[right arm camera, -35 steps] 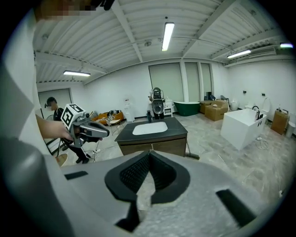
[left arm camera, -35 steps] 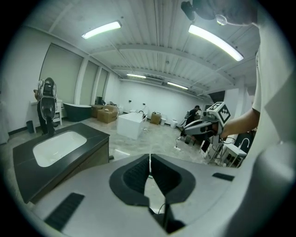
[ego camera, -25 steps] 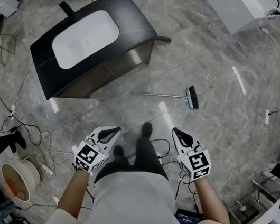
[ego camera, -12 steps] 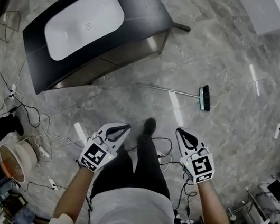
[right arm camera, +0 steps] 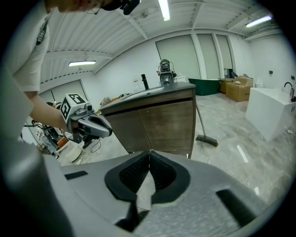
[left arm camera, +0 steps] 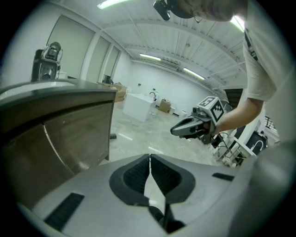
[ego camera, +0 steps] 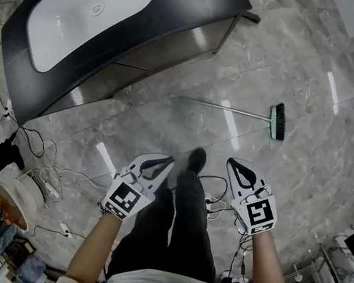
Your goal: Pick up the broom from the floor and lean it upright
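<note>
Trailing over the grey marble floor [ego camera: 165,129] at the far left of the head view are loose black and white cables [ego camera: 37,167], near a round pale spool [ego camera: 13,207]. Above them stands a black cabinet [ego camera: 180,9] with a white oval basin [ego camera: 91,14] sunk into its worktop. The white left gripper [ego camera: 165,160], with its marker cube, is held low in front of the person. Its jaws are pressed together with nothing between them. A dark-trousered leg ending in a black shoe [ego camera: 196,158] sits between the two tools. The white right gripper [ego camera: 233,162] is held at about the same level, its jaws likewise pressed together and empty. The broom with a thin silver handle and green brush head [ego camera: 256,115] lies flat on the floor beyond both grippers. It is right of the cabinet, with its brush end pointing right, well apart from either pair of jaws.
</note>
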Tool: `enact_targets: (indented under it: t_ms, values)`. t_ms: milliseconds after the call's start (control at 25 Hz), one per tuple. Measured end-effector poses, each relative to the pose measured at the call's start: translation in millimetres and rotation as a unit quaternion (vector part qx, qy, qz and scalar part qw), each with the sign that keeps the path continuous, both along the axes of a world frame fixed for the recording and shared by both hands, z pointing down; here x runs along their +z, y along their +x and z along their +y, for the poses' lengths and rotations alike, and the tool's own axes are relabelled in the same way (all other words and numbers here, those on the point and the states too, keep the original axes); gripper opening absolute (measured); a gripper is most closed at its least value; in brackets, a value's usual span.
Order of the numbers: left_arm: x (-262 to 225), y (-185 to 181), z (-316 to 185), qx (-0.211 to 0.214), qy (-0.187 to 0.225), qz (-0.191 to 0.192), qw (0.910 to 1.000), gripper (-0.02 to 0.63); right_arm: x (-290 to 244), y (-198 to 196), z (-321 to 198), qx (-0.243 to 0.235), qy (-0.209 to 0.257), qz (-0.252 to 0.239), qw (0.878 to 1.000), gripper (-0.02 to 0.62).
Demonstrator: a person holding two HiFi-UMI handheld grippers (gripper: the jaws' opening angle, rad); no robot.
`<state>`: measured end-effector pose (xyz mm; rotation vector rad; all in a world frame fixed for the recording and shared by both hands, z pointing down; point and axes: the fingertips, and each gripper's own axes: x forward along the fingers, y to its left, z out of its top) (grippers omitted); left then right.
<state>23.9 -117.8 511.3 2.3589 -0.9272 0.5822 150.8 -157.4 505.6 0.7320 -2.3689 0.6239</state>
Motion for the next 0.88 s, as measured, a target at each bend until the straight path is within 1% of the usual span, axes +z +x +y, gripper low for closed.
enact_targets:
  t_ms: [160,360,520,680,760,880]
  values:
    - [73,-10,6,-0.001,-0.002,0.001,1.0000,0.011,79,-11,5,0.001,-0.008,0.009,1.000,0.003]
    - [161,-20,17,0.011,-0.010,-0.007,0.9999,0.011,172,-17,9,0.000,-0.009,0.012,1.000,0.005]
    - [224,-32,17,0.016,-0.013,-0.013,0.9997,0.011,231,-23,5,-0.004,-0.004,0.015,1.000,0.008]
    - [282,-33,11,0.031,-0.010,-0.013,0.9994,0.011,286,-23,0,-0.001,0.002,0.014,1.000,0.009]
    - [307,-32,2,0.035,-0.004,-0.008,0.9993,0.011,315,-23,-4,-0.007,0.009,0.016,1.000,0.014]
    - [336,-33,-13,0.023,0.007,0.020,0.9995,0.011,358,-23,-11,-0.009,0.009,0.014,1.000,0.029]
